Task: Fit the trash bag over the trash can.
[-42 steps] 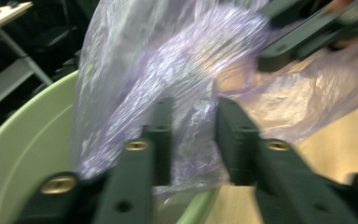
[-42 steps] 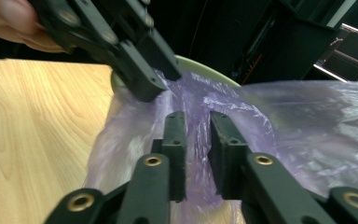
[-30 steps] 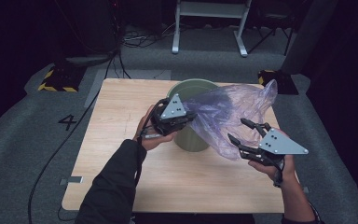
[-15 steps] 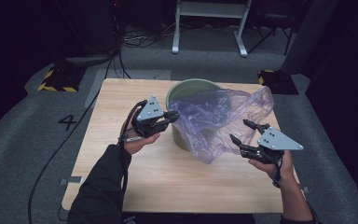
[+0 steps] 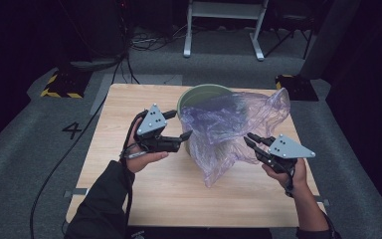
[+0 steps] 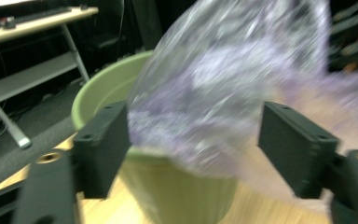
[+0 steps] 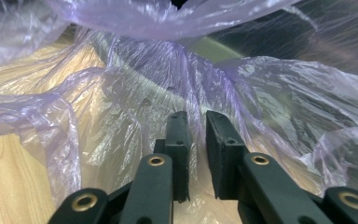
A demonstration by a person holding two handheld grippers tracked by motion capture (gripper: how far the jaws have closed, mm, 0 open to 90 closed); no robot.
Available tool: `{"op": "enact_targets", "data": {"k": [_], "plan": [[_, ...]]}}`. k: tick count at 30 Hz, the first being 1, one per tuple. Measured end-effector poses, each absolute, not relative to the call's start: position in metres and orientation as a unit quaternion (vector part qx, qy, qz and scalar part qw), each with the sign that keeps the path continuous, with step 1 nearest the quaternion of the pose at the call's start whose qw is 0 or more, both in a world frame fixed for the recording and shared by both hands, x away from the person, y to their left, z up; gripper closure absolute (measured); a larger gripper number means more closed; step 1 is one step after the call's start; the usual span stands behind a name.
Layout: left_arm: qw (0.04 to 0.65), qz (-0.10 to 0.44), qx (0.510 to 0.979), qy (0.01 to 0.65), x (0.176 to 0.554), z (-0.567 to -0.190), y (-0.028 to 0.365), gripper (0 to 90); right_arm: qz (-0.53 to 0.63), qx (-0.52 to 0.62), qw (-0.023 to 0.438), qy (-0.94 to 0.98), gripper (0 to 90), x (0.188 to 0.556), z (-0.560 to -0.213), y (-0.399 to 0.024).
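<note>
bin-lining step: right gripper (image 7: 196, 140) just closed, pinching purple bag (image 5: 229, 124); left gripper (image 5: 174, 127) just opened, empty. next: spread bag over green bin (image 5: 199, 93) rim.

Left gripper (image 5: 178, 125) drawn back off the purple bag (image 5: 229, 124), jaws just opened (nothing between them), right gripper (image 5: 250, 140) just closing on bag film.
</note>
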State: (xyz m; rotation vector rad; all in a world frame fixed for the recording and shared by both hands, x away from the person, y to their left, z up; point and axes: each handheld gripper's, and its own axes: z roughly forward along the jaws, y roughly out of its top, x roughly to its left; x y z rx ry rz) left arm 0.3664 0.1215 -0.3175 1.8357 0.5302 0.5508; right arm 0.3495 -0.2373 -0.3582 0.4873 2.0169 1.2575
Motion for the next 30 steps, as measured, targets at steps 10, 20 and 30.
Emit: {"op": "enact_targets", "data": {"k": [10, 20, 30], "plan": [[0.525, 0.236, 0.804, 0.150, 0.322, -0.313, 0.072, 15.6, 0.486, 0.182, 0.356, 0.777, 80.2, 0.348, -0.357, -0.232], [0.513, 0.263, 0.794, 0.193, 0.343, -0.327, 0.075, 56.3, 0.479, 0.181, 0.354, 0.782, 83.7, 0.347, -0.363, -0.232], [0.504, 0.265, 0.788, 0.234, 0.371, -0.338, 0.103, 83.5, 0.477, 0.192, 0.338, 0.788, 86.9, 0.348, -0.378, -0.241]]}}
